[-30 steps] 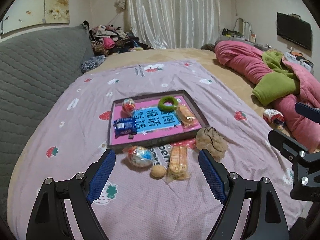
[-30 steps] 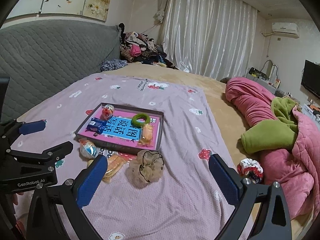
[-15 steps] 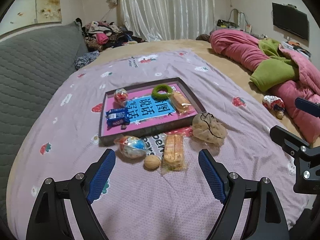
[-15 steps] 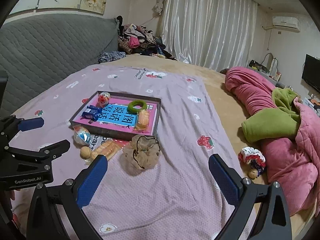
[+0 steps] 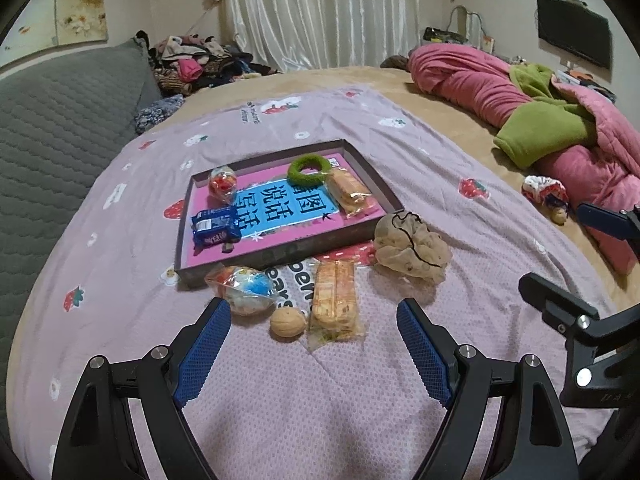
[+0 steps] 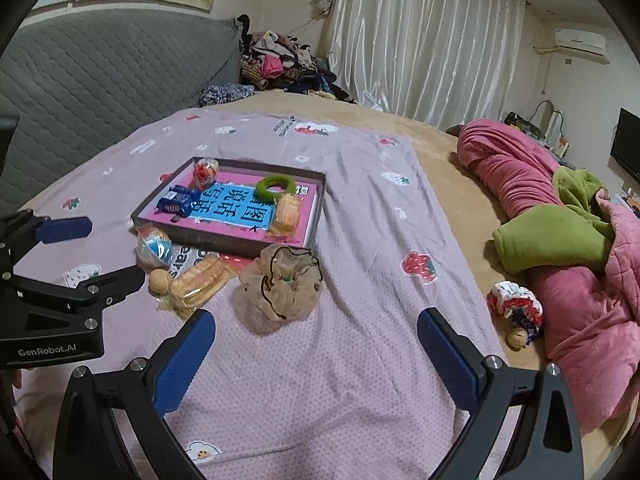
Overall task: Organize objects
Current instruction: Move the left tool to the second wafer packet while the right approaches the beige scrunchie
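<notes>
A shallow dark tray with a pink and blue bottom lies on the pink bedspread. It holds a green ring, a blue snack pack, a red wrapped ball and a biscuit pack. In front of it lie a blue wrapped ball, a walnut, a second biscuit pack and a beige scrunchie. My left gripper is open, just short of the walnut. My right gripper is open, near the scrunchie.
A red and white scrunchie and another walnut lie on the tan sheet at the right. A rolled pink and green quilt lies beyond them. A grey headboard and a clothes pile stand at the back left.
Both grippers have moved forward and lower toward the loose items in front of the tray. Both stay open. Nothing on the bed has moved.
</notes>
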Demonstrator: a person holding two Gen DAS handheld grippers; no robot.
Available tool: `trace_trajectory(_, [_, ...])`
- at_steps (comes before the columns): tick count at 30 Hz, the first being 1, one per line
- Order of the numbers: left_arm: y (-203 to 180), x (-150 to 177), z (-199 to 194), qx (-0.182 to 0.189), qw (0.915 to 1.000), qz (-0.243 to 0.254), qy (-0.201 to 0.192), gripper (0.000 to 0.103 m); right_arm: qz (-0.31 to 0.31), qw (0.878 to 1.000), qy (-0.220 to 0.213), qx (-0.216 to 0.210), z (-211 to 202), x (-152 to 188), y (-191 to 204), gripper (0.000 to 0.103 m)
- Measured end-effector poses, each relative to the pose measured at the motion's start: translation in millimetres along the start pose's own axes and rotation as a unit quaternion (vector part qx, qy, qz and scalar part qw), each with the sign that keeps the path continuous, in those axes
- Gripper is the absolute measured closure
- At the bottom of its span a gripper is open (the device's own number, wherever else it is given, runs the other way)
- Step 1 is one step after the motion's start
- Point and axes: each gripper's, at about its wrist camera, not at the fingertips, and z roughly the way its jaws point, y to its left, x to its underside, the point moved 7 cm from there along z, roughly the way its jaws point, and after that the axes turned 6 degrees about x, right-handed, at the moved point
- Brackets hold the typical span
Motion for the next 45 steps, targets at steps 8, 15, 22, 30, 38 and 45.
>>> trace_trajectory(8, [-3.3, 1.4, 18.9, 0.014, 0.9998, 0.006, 0.009, 0.017, -0.014, 1.000, 0.014, -0.005, 24.8, 11.3, 9.5, 0.001])
trace_trajectory(15, [-6.1, 1.2, 35.5, 0.029, 0.9994, 0.010, 0.015, 0.017, -0.023, 1.000, 0.019, -0.009, 42.2, 19.5, 14.2, 0.001])
trace_trajectory(22, [-7.3, 3.1, 58.9, 0.039, 0.9988, 0.014, 0.027, 0.017, -0.022, 0.999, 0.031, -0.008, 60.1, 24.1, 13.7, 0.001])
trace_trajectory(30, [-0.5, -1.6, 83.5, 0.064, 0.9973, 0.000, 0.037, 0.017, -0.044, 0.998, 0.039, -0.003, 82.9, 23.3, 22.2, 0.001])
trace_trajectory(38, [-0.4, -2.9, 107.1, 0.075, 0.9957, 0.004, 0.054, 0.017, -0.053, 0.997, 0.052, 0.002, 109.3, 27.0, 27.3, 0.001])
trace_trajectory(45, [-2.7, 0.6, 124.1, 0.081, 0.9944, 0.011, 0.067, 0.017, -0.070, 0.996, 0.045, 0.014, 127.8, 23.2, 30.7, 0.001])
